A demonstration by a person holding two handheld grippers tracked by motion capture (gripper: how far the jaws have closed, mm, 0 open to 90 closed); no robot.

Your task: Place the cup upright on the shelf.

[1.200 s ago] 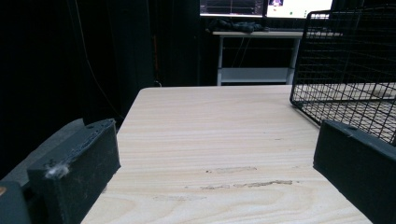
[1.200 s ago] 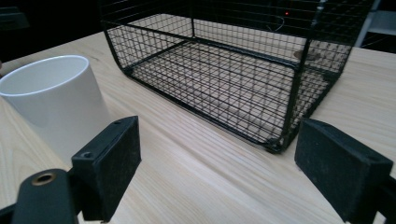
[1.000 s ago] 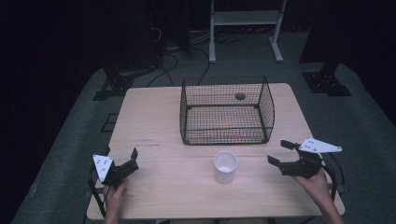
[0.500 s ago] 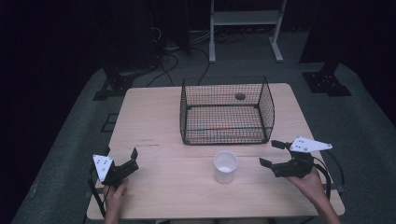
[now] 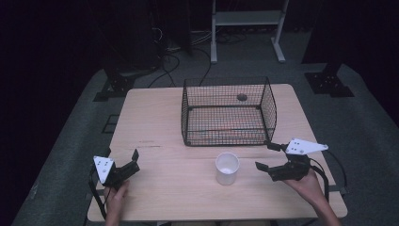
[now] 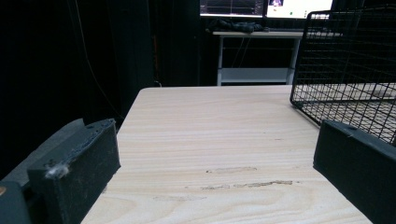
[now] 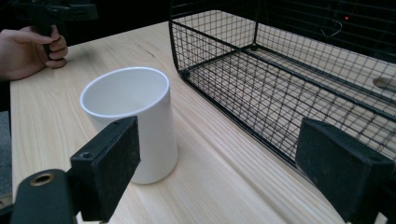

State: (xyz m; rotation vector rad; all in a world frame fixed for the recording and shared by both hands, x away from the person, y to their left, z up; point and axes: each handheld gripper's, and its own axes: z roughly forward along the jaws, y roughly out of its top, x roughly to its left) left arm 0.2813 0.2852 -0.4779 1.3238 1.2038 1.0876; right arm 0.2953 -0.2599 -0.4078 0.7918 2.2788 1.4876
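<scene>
Now the right gripper has been moved closer to the white cup, jaws wide apart; the left gripper is kept gaping too.

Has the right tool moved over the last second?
Yes. The right tool has slid left across the table toward the white cup, jaws open.

Dark room, black all round the edges. Grey carpeted floor underfoot, dimly lit. Pale rectangular wooden table at centre, grain scuffed near the front. Behind it, a white metal-framed stand with a low shelf, two lit monitor screens on top. Black cables tangled on the floor, flat black base plates to either side.
</scene>
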